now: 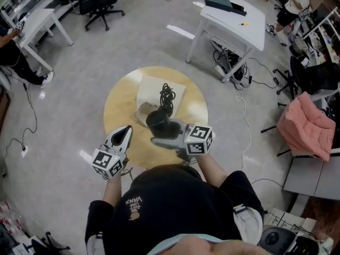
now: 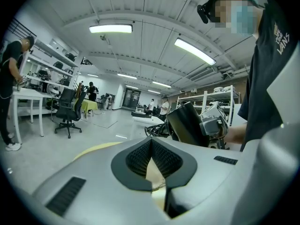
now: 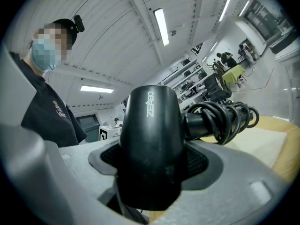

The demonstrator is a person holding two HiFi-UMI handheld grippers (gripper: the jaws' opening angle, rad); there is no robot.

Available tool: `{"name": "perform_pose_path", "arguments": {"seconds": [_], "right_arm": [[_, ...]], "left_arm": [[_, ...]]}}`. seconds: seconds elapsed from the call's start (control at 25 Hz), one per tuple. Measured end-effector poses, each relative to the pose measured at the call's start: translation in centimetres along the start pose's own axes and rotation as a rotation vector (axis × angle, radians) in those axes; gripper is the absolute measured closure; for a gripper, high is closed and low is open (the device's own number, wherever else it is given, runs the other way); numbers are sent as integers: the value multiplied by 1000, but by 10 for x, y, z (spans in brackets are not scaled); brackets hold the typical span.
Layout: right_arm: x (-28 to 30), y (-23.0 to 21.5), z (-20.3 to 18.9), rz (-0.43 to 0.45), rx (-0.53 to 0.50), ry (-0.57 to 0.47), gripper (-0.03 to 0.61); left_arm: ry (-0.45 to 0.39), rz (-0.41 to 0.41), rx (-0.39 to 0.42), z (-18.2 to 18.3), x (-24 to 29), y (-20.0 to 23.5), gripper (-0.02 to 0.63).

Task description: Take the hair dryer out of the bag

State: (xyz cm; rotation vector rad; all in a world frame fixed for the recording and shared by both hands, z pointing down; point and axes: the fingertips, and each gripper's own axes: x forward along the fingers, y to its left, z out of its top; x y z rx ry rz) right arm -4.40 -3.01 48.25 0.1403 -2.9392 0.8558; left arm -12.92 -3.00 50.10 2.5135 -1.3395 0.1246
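- Above the round desk, the right claw grips the dryer across its barrel, probably to lift it clear of the bag.
- The dryer sits between those jaws, with its coiled cord over the bag.
- The left claw is clenched and empty, near the dryer.

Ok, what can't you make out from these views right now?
- Head view: the mouth of the cream cloth bag is too small to read and sits partly behind the black plastic hair dryer and its coiled black cord.
- Right gripper view: the dryer's barrel covers the pads of the right gripper.
- Left gripper view: the bag does not show.
- Plug: lost in the coil in every view.
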Motion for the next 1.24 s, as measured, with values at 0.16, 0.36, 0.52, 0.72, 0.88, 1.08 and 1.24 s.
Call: {"name": "perform_pose_path", "arguments": {"seconds": [0.16, 0.36, 0.52, 0.72, 0.88, 1.08, 1.24], "right_arm": [[5, 8, -6, -5, -8, 2, 227], [18, 18, -10, -19, 0, -3, 227], [23, 22, -14, -23, -3, 0, 227], [28, 29, -15, -30, -7, -6, 227], [28, 30, -15, -34, -8, -12, 227], [28, 32, -15, -36, -10, -13, 227], [29, 35, -14, -36, -11, -12, 227]], "left_arm": [[-1, -1, 3, -1, -12, -1, 603], [-2, -4, 7, 0, -29, 5, 603], [1, -10, 9, -2, -35, 6, 603], [4, -27, 10, -2, -41, 2, 603], [-1, -39, 5, -3, -39, -1, 603], [-1, -49, 8, 0, -37, -2, 603], [-1, -52, 10, 3, -38, -2, 603]]}}
